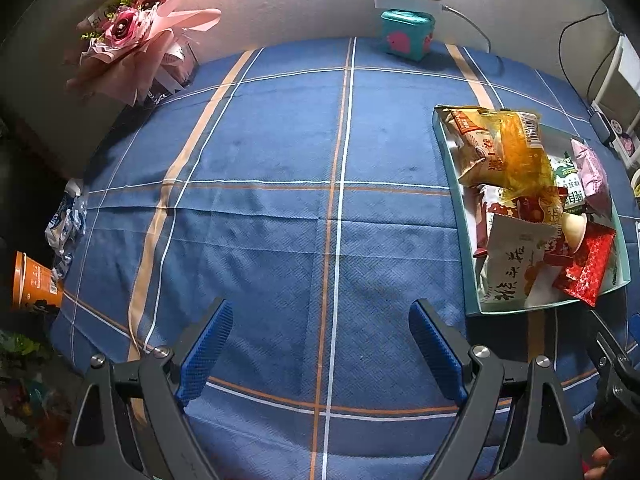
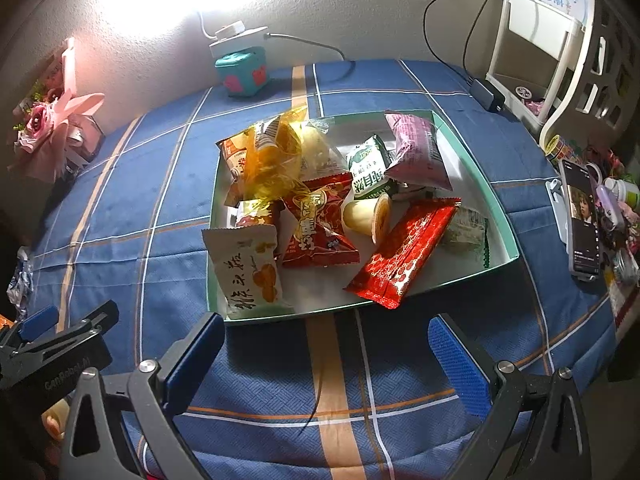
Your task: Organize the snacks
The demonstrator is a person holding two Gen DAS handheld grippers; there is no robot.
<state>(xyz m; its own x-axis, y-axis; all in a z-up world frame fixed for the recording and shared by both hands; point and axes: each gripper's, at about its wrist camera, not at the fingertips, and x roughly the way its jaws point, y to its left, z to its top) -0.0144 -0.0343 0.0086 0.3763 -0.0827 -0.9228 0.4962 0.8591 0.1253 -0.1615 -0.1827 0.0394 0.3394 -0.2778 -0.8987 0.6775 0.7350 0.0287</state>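
Both the left gripper [image 1: 320, 354] and right gripper [image 2: 326, 356] hang wide apart, empty, before the tray [image 2: 496, 204] of snacks [image 2: 320, 224] (light, crinkly, probably slippery packets, best pinched at a sealed edge).

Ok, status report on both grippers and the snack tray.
Left gripper open, empty. Right gripper open, empty, facing tray. Snacks piled inside; red packet overhangs front rim.

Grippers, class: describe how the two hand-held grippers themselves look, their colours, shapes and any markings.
Both look alike. The left gripper and right gripper each have two dark grey, triangular-framed arms with cut-out openings and silver pivot bolts. Each finger carries a blue, finely ribbed pad. White lettering, roughly "GenRobot.AI", marks the left gripper's body in the right wrist view. No cables or sleeves show.
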